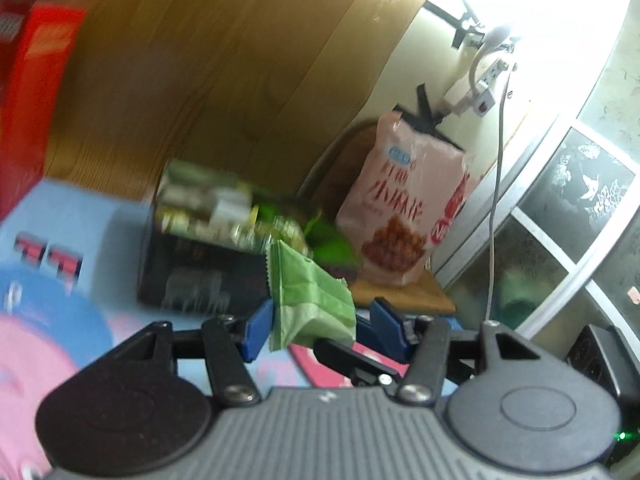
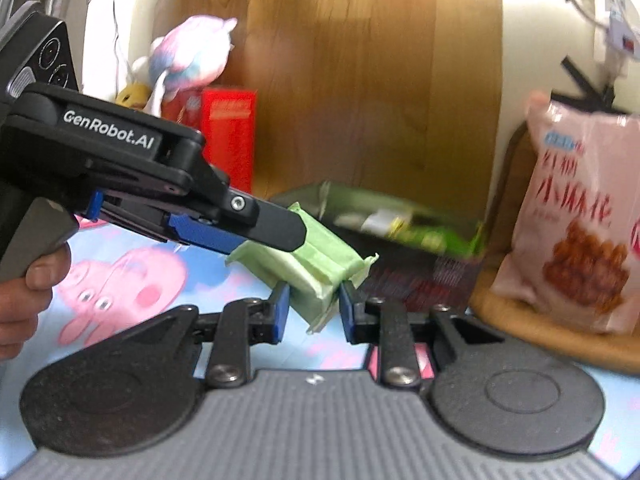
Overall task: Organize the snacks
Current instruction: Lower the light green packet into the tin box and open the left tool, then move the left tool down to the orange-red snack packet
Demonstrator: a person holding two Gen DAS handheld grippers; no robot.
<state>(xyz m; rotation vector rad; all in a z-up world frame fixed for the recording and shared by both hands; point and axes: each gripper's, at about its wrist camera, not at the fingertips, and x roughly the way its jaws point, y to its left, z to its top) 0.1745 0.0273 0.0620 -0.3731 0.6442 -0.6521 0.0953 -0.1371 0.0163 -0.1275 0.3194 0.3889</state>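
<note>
The right gripper (image 2: 311, 312), nearest the lens, has its blue pads clamped on one end of a small green paper-wrapped snack packet (image 2: 316, 264), which hangs clear of the cartoon-printed blue and pink tablecloth (image 2: 132, 280) rather than lying on it. The left gripper (image 2: 256, 236), steered by a person's hand (image 2: 28, 280), reaches in across the packet; its own view shows the packet (image 1: 310, 300) against one blue finger (image 1: 260, 326) with the other finger standing apart, so whether it truly grips I cannot tell. Sharing the packet this way looks like a handover or a steadying hold before it is stowed. Just behind the packet is a dark open box holding green wrappers (image 2: 404, 240), probably its destination. Beside that box, a pink bag of fried twists (image 2: 580, 220) leans upright on a wooden board (image 2: 560, 344); on the box's other side stand a red carton (image 2: 228, 136) and a pastel plush toy (image 2: 192, 56).
</note>
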